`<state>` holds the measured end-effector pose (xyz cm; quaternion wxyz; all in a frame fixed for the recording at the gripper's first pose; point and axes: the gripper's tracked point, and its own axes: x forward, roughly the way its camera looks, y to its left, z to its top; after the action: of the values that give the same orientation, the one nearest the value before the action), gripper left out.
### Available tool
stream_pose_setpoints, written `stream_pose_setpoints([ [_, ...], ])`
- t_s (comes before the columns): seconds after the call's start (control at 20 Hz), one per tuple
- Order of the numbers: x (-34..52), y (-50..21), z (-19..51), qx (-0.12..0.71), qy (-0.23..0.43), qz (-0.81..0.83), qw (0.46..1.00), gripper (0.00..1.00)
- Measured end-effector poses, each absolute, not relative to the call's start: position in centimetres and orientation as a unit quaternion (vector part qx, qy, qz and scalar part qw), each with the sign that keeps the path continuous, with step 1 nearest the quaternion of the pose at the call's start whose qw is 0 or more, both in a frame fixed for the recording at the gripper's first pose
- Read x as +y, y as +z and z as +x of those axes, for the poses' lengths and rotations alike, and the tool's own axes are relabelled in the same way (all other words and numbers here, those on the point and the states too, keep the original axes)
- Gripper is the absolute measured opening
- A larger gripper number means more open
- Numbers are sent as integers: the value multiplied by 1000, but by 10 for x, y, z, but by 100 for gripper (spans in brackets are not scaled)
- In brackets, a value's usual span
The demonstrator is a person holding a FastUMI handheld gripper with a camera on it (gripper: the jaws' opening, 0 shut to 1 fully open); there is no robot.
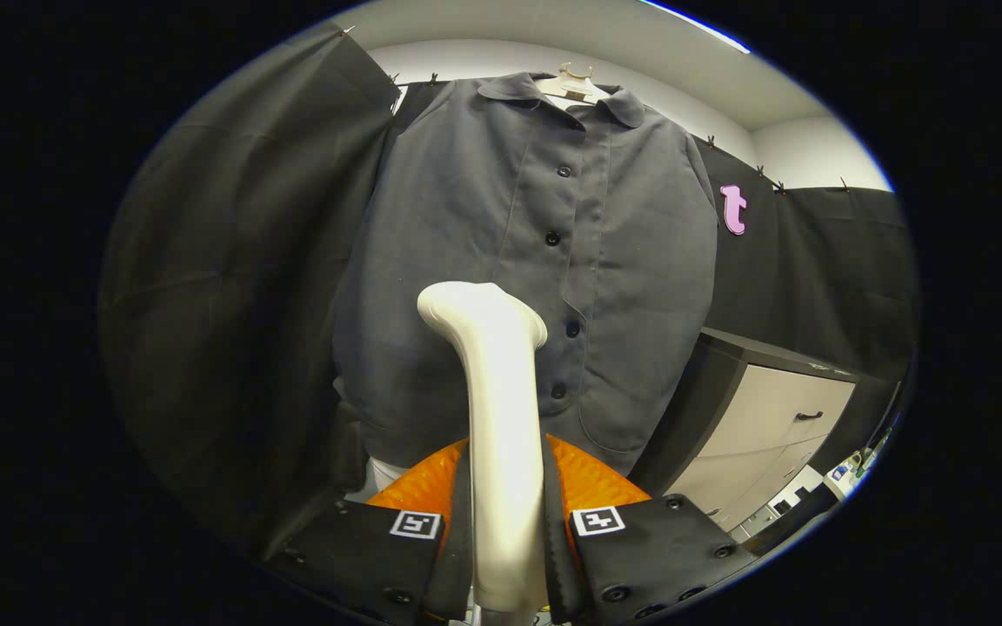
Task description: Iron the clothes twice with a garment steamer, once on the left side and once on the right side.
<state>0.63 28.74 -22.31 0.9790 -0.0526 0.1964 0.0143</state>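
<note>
A dark grey buttoned shirt [501, 261] hangs on a pale hanger [572, 83] against the black cloth wall, straight ahead of me. A white garment steamer [497, 409] stands upright between my fingers, its handle pressed from both sides. Its bent head [470, 304] points left and sits in front of the shirt's lower middle, just left of the button row; whether it touches the cloth I cannot tell. My gripper [505, 530] is shut on the steamer's handle.
Black cloth [231, 287] closes in the left side and the back. A beige cabinet [771, 426] with a dark top stands to the right of the shirt. Small items lie on a surface [849, 469] low at the far right.
</note>
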Motion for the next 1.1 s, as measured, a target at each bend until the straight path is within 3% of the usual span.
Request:
stream_pose_setpoints([
  [0.25, 286, -201, -2, 179, 21, -56, 982, 41],
  [1.1, 244, -32, 5, 33, -21, -33, 999, 41],
])
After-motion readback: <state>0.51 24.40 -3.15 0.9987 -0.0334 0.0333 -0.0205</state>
